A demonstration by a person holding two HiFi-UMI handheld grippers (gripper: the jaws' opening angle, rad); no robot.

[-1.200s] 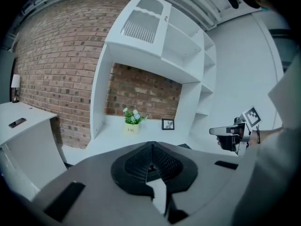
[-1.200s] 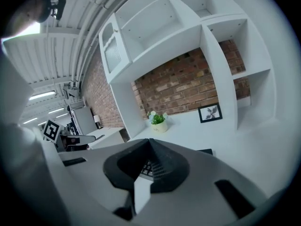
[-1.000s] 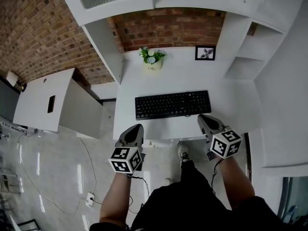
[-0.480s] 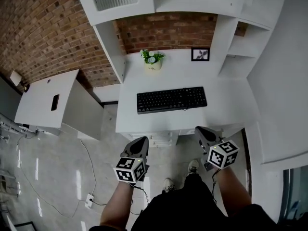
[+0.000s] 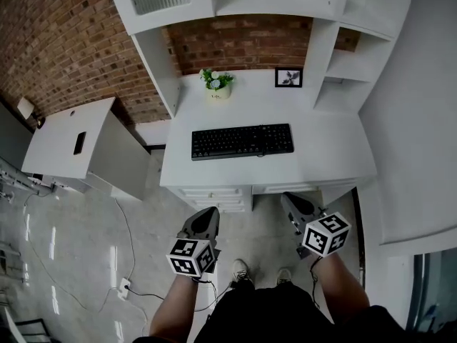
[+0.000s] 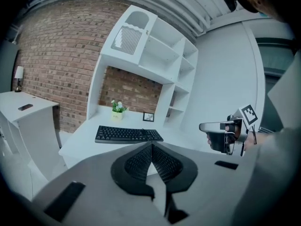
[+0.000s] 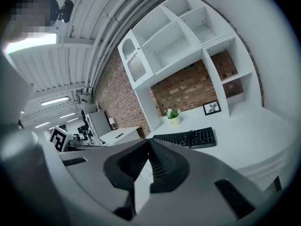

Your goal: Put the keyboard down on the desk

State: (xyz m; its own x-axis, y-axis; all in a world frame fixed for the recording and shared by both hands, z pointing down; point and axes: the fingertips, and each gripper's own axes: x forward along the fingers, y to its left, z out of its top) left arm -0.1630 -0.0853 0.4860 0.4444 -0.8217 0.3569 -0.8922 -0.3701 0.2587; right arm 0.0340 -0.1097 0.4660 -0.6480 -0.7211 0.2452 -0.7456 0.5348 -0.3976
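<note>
A black keyboard (image 5: pixel 243 141) lies flat on the white desk (image 5: pixel 335 156), near the middle and apart from both grippers. My left gripper (image 5: pixel 208 213) hovers over the floor in front of the desk's drawers, shut and holding nothing. My right gripper (image 5: pixel 290 199) hangs level with it on the right, also shut and holding nothing. The left gripper view shows the keyboard (image 6: pixel 128 134) beyond the closed jaws (image 6: pixel 152 147), with the right gripper (image 6: pixel 220 136) off to the side. In the right gripper view the keyboard (image 7: pixel 186 138) sits past the closed jaws (image 7: pixel 149 144).
A small potted plant (image 5: pixel 216 84) and a framed picture (image 5: pixel 288 77) stand at the desk's back by the brick wall. White shelves rise above and to the right. A low white cabinet (image 5: pixel 61 152) with a dark phone (image 5: pixel 79 143) stands left. Cables and a socket strip (image 5: pixel 123 286) lie on the floor.
The person has stepped back from the desk, so both shut grippers have drawn away from its front edge to over the floor. The keyboard has stayed in place.
</note>
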